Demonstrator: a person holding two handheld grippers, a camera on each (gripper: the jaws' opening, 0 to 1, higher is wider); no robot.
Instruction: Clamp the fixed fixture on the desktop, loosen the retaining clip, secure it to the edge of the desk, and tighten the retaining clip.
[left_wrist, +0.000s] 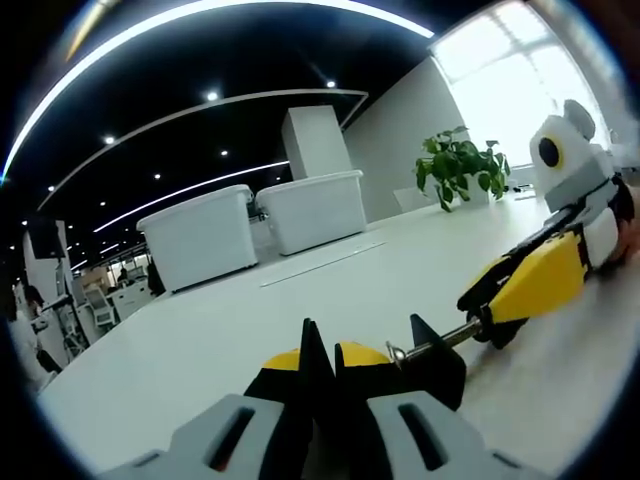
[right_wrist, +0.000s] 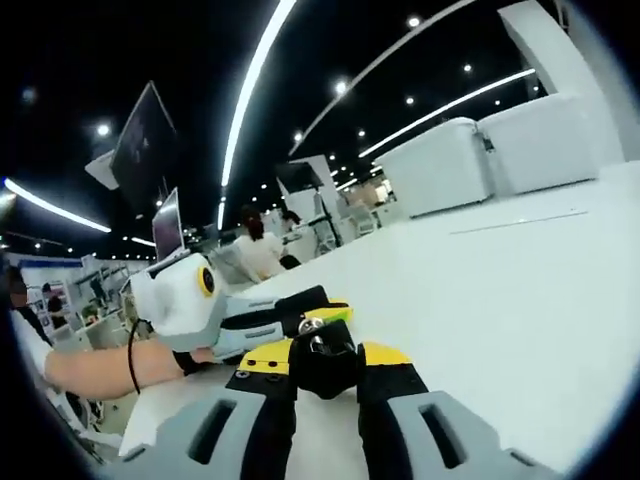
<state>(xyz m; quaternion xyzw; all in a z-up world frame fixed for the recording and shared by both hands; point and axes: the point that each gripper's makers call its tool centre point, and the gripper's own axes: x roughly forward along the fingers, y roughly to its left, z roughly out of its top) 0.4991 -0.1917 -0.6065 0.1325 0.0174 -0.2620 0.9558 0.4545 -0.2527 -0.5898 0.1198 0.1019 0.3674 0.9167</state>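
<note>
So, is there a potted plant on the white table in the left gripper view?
Yes, a green potted plant stands at the far end of the white table, near the bright window.

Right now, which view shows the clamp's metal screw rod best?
The left gripper view: the thin metal screw rod runs sideways in plain sight from the left gripper to the yellow-and-black clamp handle. In the right gripper view the black clamp end hides it.
</note>
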